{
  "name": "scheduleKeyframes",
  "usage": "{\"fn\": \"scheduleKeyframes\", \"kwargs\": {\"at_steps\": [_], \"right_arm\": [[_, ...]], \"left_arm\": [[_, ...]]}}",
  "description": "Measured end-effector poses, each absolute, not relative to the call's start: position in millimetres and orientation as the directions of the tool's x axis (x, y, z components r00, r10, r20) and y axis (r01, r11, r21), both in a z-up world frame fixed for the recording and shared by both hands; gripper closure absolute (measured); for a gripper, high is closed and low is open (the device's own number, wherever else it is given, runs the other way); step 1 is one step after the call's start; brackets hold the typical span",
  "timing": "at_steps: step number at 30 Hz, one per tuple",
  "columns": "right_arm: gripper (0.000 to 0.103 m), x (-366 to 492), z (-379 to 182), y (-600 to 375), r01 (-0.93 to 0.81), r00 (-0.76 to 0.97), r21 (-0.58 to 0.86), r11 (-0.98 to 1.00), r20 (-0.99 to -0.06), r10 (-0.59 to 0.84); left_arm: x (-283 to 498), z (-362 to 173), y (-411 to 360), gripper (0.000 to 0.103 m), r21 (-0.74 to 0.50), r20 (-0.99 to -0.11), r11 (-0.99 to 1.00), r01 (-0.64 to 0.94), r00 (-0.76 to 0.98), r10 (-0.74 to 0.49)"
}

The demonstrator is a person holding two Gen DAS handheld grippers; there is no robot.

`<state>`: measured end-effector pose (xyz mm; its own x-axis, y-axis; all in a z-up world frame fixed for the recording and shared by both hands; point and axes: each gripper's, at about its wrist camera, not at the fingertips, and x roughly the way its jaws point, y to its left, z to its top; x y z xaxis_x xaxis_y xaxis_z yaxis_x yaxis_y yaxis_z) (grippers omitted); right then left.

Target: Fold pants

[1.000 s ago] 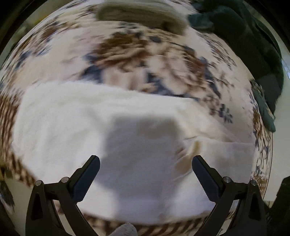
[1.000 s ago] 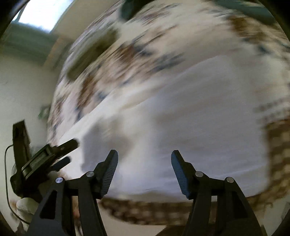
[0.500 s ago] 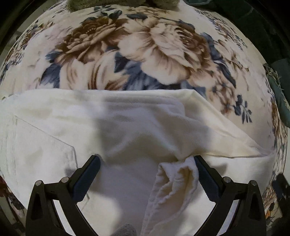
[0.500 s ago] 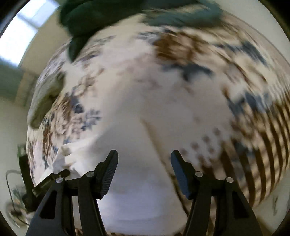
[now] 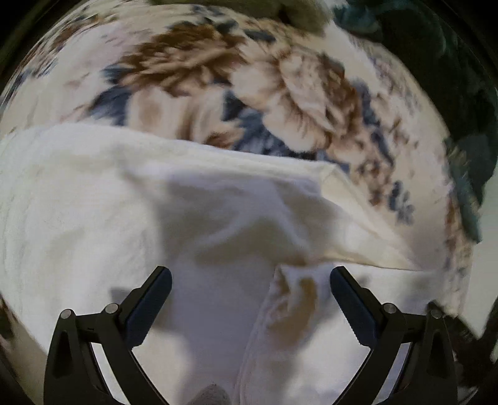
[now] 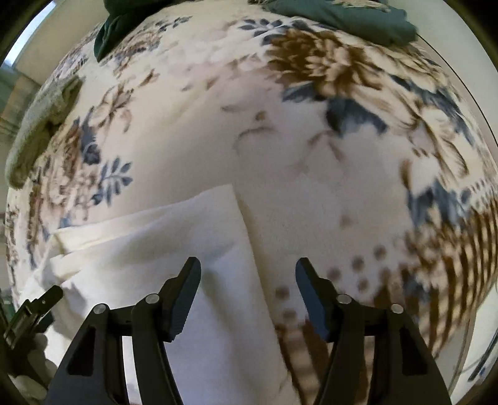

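White fabric pants (image 5: 93,202) are spread on a floral fleece blanket (image 6: 311,131). The left gripper (image 5: 250,299) and right gripper (image 6: 248,289) are held above them, jaws apart, nothing clamped.

pants (image 5: 93,202): 1, white | blanket (image 5: 202,78): 1, floral | green cloths (image 6: 342,15): 2 were seen | grey-olive cloth (image 6: 40,124): 1 | claws: 2, left (image 5: 250,302), right (image 6: 248,293)

Legible text, labels, brands, numbers, signs: none in either wrist view. The white pants (image 5: 130,218) and the floral blanket (image 6: 311,155) carry no readable marking; both views are blurred in parts.
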<state>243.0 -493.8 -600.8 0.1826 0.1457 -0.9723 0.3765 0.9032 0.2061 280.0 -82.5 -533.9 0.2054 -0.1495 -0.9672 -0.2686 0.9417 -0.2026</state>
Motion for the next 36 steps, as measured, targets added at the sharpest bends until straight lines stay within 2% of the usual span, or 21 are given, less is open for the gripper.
{"fn": "scheduleKeyframes", "kwargs": {"at_steps": [6, 9, 13, 17, 19, 21, 22, 25, 28, 30, 33, 36], "right_arm": [[0.037, 187, -576, -464, 0.357, 0.168, 0.213, 0.909, -0.972, 0.162], [0.037, 168, -579, -452, 0.358, 0.161, 0.252, 0.899, -0.965, 0.206], [0.037, 163, -588, -426, 0.322, 0.113, 0.228, 0.919, -0.973, 0.202], [0.037, 169, -592, -406, 0.289, 0.087, 0.202, 0.936, -0.979, 0.185], [0.037, 173, -592, -399, 0.277, 0.081, 0.191, 0.942, -0.981, 0.175], [0.037, 175, -595, -392, 0.27, 0.064, 0.173, 0.947, -0.985, 0.162], [0.037, 176, -597, -390, 0.271, 0.056, 0.169, 0.948, -0.986, 0.159], [0.037, 176, -600, -384, 0.274, 0.034, 0.157, 0.949, -0.988, 0.154], [0.037, 178, -601, -380, 0.282, 0.023, 0.15, 0.948, -0.988, 0.15], [0.037, 180, -601, -377, 0.284, 0.021, 0.146, 0.948, -0.989, 0.147], [0.037, 180, -603, -372, 0.271, 0.013, 0.129, 0.954, -0.991, 0.13], [0.037, 182, -604, -366, 0.262, 0.005, 0.117, 0.958, -0.993, 0.12]], "left_arm": [[202, -487, -22, 0.0, -0.168, -0.964, 0.908, -0.385, 0.256, -0.07], [157, -484, 42, 0.0, -0.168, -0.969, 0.813, -0.558, 0.243, -0.034], [116, -496, 108, 0.0, -0.269, -0.955, 0.596, -0.756, 0.288, -0.066], [103, -517, 162, 0.008, -0.404, -0.912, 0.424, -0.811, 0.393, -0.118], [109, -528, 178, 0.014, -0.456, -0.888, 0.389, -0.801, 0.44, -0.135], [116, -536, 187, 0.028, -0.488, -0.871, 0.369, -0.791, 0.467, -0.15], [120, -540, 189, 0.03, -0.505, -0.862, 0.367, -0.781, 0.48, -0.164], [129, -546, 193, 0.058, -0.52, -0.853, 0.38, -0.765, 0.493, -0.174], [123, -544, 193, 0.064, -0.538, -0.839, 0.379, -0.753, 0.52, -0.159], [113, -537, 191, 0.072, -0.561, -0.821, 0.378, -0.737, 0.554, -0.138], [109, -514, 178, 0.076, -0.598, -0.777, 0.429, -0.678, 0.621, -0.101], [113, -504, 169, 0.076, -0.609, -0.743, 0.492, -0.622, 0.664, -0.081]]}}
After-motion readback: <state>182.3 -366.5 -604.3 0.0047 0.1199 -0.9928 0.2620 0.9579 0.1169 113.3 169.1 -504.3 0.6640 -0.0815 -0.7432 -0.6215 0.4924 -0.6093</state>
